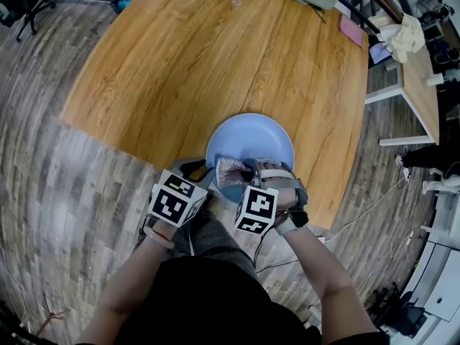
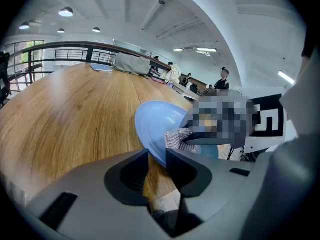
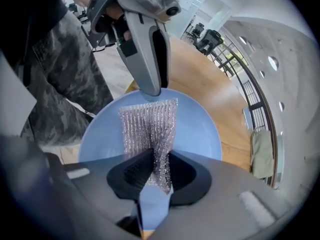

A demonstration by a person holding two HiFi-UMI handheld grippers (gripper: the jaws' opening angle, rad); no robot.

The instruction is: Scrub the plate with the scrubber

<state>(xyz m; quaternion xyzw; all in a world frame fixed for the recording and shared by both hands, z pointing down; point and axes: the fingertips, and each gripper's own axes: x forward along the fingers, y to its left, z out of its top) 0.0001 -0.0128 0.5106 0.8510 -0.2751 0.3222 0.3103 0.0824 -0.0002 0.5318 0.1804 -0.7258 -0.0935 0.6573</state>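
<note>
Wooden table (image 1: 215,63), head view: blue plate (image 1: 262,139) is sitting at its six o'clock edge. Left gripper (image 2: 157,156) is clamping the plate's rim at eight o'clock. Right gripper (image 3: 152,166) is pinching a silvery mesh scrubber (image 3: 150,121), which is lying against the plate's near half.

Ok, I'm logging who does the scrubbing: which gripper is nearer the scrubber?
Right. The right gripper is shut on the scrubber over the plate. The left gripper grips the plate's rim, just beyond the scrubber's edge.
</note>
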